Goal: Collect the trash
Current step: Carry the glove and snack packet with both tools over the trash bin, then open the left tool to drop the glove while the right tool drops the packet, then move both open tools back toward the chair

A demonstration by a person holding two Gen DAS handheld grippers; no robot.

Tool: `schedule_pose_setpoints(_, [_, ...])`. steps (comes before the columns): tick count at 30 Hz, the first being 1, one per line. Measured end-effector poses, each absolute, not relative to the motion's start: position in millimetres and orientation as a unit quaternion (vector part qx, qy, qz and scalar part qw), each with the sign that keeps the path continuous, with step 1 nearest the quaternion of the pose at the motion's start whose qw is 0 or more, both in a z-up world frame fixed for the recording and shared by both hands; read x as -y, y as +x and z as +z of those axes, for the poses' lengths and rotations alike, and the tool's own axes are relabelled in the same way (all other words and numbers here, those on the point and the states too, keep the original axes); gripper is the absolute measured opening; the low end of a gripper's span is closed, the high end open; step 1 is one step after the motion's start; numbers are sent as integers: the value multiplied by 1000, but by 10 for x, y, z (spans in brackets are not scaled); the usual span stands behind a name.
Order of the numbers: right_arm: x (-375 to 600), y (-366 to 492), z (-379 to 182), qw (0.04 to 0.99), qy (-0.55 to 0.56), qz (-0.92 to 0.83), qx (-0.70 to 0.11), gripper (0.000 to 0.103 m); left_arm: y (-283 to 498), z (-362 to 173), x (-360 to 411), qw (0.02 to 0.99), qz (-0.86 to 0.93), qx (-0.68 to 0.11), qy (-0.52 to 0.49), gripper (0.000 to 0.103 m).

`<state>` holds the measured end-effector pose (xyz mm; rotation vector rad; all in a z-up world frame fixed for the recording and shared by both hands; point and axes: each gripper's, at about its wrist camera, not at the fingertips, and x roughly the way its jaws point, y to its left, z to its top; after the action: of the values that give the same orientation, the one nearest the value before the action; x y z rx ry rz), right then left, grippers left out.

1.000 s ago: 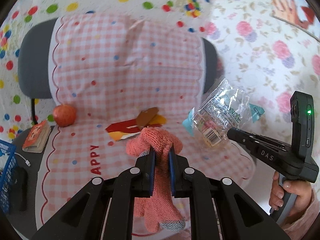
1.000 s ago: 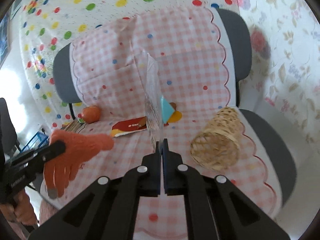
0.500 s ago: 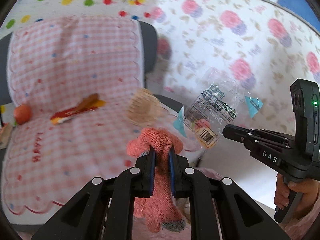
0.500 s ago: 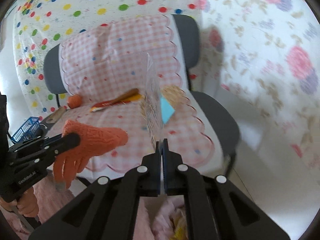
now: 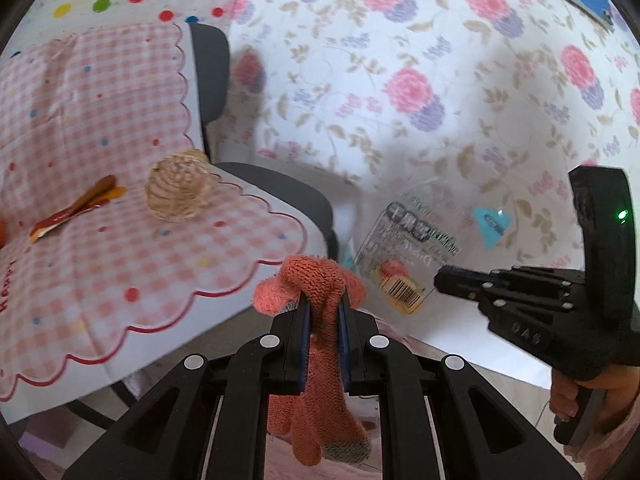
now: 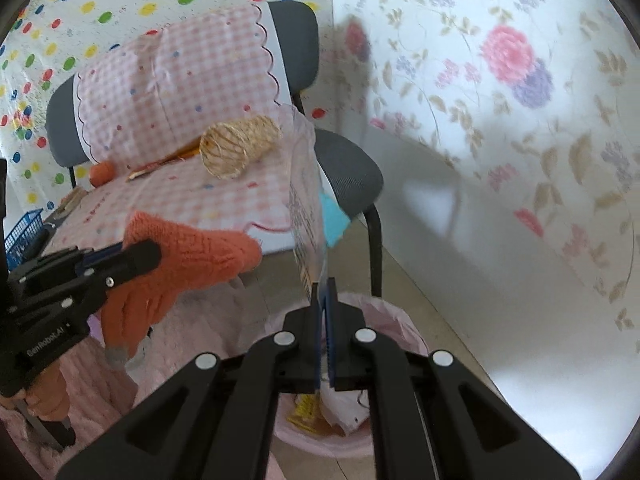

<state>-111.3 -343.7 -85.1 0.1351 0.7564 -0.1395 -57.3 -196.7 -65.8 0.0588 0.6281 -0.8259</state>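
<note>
My left gripper (image 5: 323, 312) is shut on an orange knit glove (image 5: 320, 344), which hangs down between its fingers; the glove also shows in the right wrist view (image 6: 188, 256). My right gripper (image 6: 325, 284) is shut on a clear plastic wrapper (image 6: 308, 216) with printed labels, held upright; the wrapper also shows in the left wrist view (image 5: 404, 256). Both are held in the air off the right side of the chair. A pink-lined trash bin (image 6: 392, 328) with scraps inside sits on the floor just below my right gripper.
A grey chair (image 5: 280, 188) draped with a pink checked cloth (image 5: 120, 240) holds a wicker basket on its side (image 5: 178, 188), a red-yellow wrapper (image 5: 76, 208) and an orange fruit (image 6: 102, 173). A blue basket (image 6: 22, 232) stands far left. Floral wall (image 5: 400, 80) behind.
Both grippers have swung right, away from the chair seat, carrying the glove and the plastic wrapper. The trash bin has come into the right wrist view, under the right gripper.
</note>
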Motion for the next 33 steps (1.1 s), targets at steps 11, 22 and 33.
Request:
schedule_pose_setpoints(11, [3647,-1161,-1071,912,75,-82,-395,2,-446,-817,2329,854,-401,-329,44,17])
schedule_pose_setpoints(22, [3770,-948,-1284,902,90,-87,-414,18,-280,-858,2345,859,-383,-339,34,43])
schedule_pose_setpoints(33, [3771,-1008,-1128,910,84,-99,-394,34,-175,-728,1930,881,-336,-333,6,45])
